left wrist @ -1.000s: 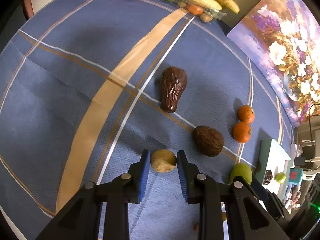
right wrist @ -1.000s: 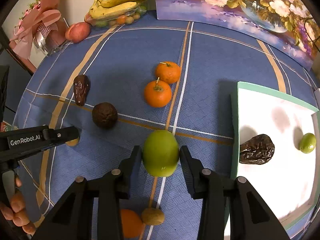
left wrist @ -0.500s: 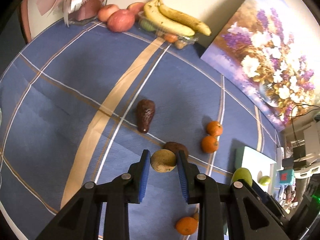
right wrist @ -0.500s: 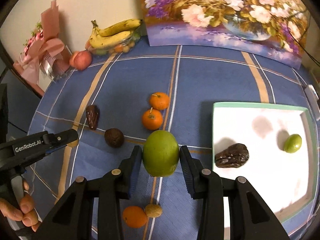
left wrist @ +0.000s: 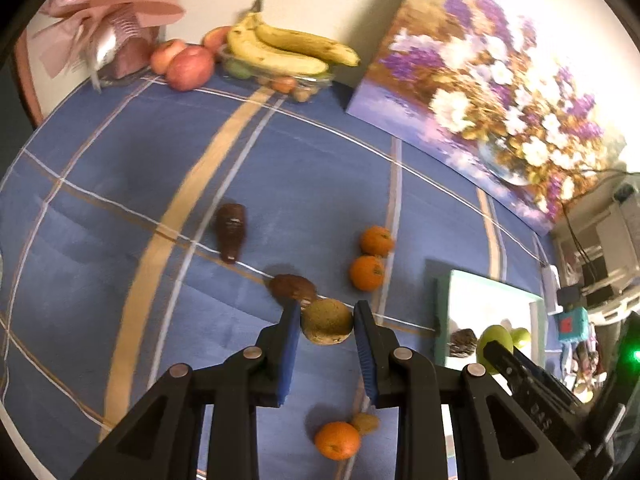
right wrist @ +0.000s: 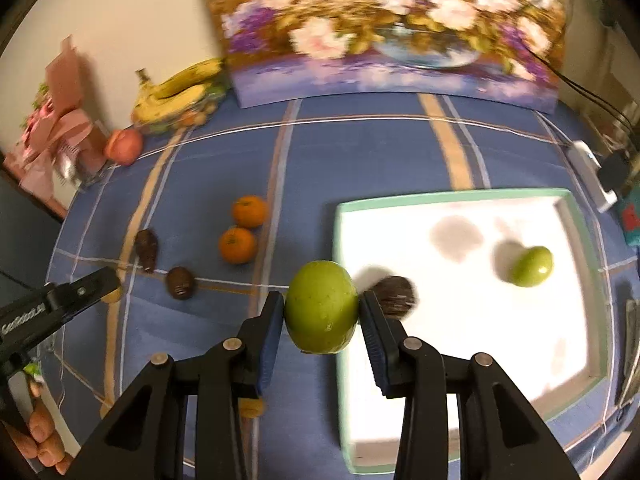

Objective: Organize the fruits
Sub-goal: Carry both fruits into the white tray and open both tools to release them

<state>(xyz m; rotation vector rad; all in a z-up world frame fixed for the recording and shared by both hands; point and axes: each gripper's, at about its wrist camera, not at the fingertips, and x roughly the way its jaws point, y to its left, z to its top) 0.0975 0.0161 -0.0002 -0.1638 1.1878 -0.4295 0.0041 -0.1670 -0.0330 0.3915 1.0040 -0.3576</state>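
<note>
My left gripper (left wrist: 326,326) is shut on a brown kiwi (left wrist: 327,321), held above the blue cloth. My right gripper (right wrist: 322,312) is shut on a large green fruit (right wrist: 322,306), held at the left rim of the white tray (right wrist: 340,240). The tray holds a dark wrinkled fruit (right wrist: 394,290) and a small green lime (right wrist: 532,266). On the cloth lie two oranges (right wrist: 238,244), a dark round fruit (right wrist: 180,282) and a dark pear-shaped fruit (right wrist: 146,248). The left gripper shows at the left of the right wrist view (right wrist: 80,292).
Bananas (left wrist: 288,50) in a clear box, apples (left wrist: 188,66) and a pink gift bundle (left wrist: 116,12) stand at the far edge. A flower painting (right wrist: 384,28) leans on the wall. One more orange (left wrist: 336,440) and a small kiwi (left wrist: 366,422) lie near me.
Both grippers have risen with their fruits. The right one has moved right, to the tray's left rim. The left one has swung right, toward the tray.
</note>
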